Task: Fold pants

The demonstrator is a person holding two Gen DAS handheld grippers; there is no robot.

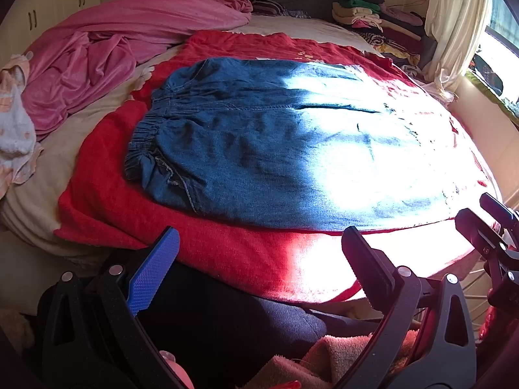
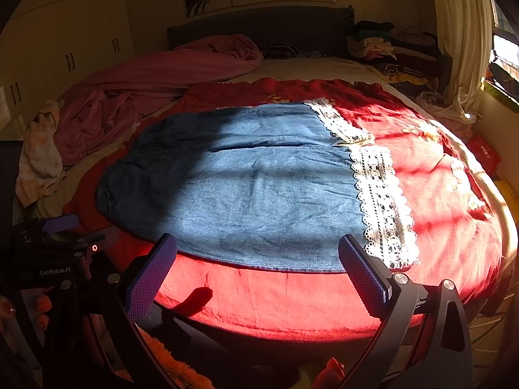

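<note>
Pants lay flat on red blanket on bed, lace hems to right. Not yet folded. Left gripper and right gripper hovered near edge, jaws spread, holding nothing. Next, probably: grab hems, fold over.

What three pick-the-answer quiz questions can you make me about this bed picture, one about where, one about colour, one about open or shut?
1. Where do the denim pants lie?
A. on the red blanket
B. on the floor
C. on the folded clothes stack

2. What colour is the lace trim at the pants' leg ends?
A. black
B. white
C. green

3. How do the left gripper and right gripper stand?
A. both clamped on denim
B. one open, one shut
C. both open, holding nothing

Answers: 1 A, red blanket shows all round the denim. 2 B, the trim looks white in sunlight. 3 C, each pair of fingers stands wide apart, short of the pants.
</note>
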